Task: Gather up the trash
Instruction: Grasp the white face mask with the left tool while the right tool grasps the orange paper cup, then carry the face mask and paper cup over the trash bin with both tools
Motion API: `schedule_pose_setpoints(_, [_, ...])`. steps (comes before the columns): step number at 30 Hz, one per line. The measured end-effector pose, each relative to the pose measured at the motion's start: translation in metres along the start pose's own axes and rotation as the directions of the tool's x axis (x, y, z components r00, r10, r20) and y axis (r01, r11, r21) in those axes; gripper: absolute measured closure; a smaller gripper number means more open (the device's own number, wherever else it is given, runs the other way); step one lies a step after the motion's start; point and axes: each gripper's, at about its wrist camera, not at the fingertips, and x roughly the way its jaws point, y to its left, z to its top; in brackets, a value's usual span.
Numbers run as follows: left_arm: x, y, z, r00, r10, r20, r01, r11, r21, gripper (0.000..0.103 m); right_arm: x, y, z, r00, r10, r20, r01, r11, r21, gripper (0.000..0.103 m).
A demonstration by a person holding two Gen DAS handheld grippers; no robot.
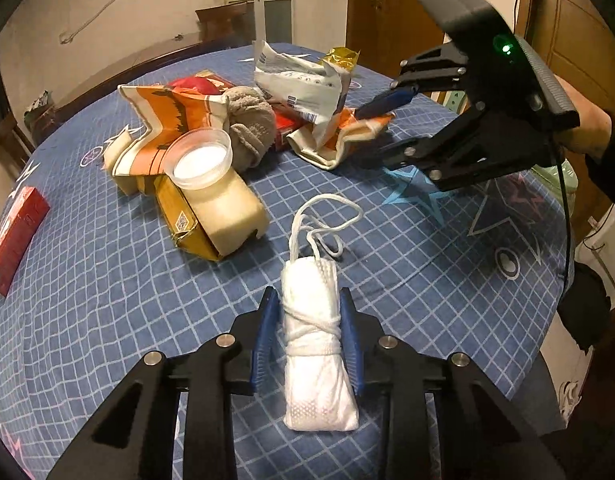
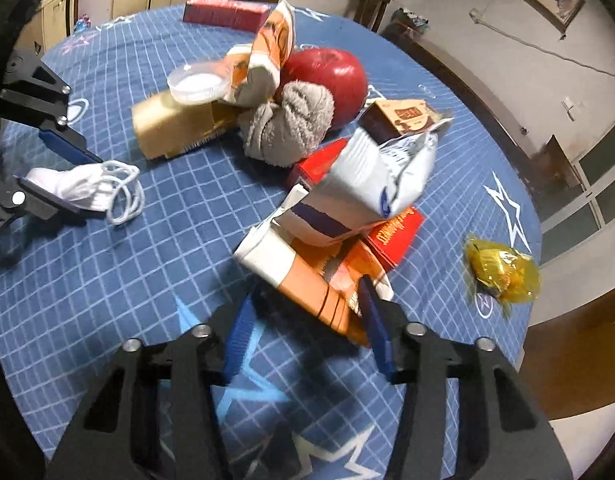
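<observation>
A rolled white face mask (image 1: 313,344) with loose ear loops lies on the blue checked tablecloth (image 1: 107,300). My left gripper (image 1: 307,296) is shut on it, one blue pad against each side; the right wrist view shows the same grip (image 2: 99,184) at the left edge. My right gripper (image 2: 309,286) reaches into the trash heap and straddles the near end of an orange and cream wrapper (image 2: 303,276). Its right pad touches the wrapper, and a gap shows at the left pad. The left wrist view shows this gripper (image 1: 365,132) at the wrapper's end (image 1: 347,136).
The heap holds a white and blue bag (image 2: 371,184), a grey cloth bundle (image 2: 287,124), a red apple (image 2: 331,76), red boxes (image 2: 391,236), a clear lidded cup (image 1: 199,156) and a cream foam block (image 1: 227,208). A yellow wrapper (image 2: 503,268) lies near the table's edge.
</observation>
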Motion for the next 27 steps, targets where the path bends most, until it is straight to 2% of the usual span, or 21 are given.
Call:
schedule_pose_setpoints(6, [0.000, -0.009, -0.007, 0.998, 0.045, 0.040, -0.045, 0.999, -0.013, 0.075, -0.021, 0.008, -0.008, 0.997, -0.027, 0.077, 0.015, 0.988, 0.151, 0.092])
schedule_pose_setpoints(12, [-0.010, -0.019, -0.011, 0.993, 0.073, 0.096, -0.068, 0.996, -0.058, 0.076, -0.056, 0.017, -0.019, 0.975, 0.013, 0.221, -0.103, 0.910, 0.401, 0.094])
schedule_pose_setpoints(15, [-0.020, -0.017, -0.014, 0.987, 0.089, 0.130, -0.077, 0.993, -0.093, 0.076, -0.074, 0.026, -0.022, 0.959, -0.008, 0.285, -0.137, 0.863, 0.487, 0.094])
schedule_pose_setpoints(19, [-0.040, -0.008, -0.008, 0.973, 0.131, 0.193, -0.100, 0.982, -0.162, 0.076, -0.097, 0.037, -0.022, 0.935, -0.057, 0.350, -0.158, 0.816, 0.555, 0.094])
schedule_pose_setpoints(27, [-0.090, 0.001, 0.020, 0.921, 0.203, 0.333, -0.119, 0.959, -0.257, 0.076, -0.148, 0.030, -0.011, 0.896, -0.248, 0.367, -0.028, 0.796, 0.605, 0.094])
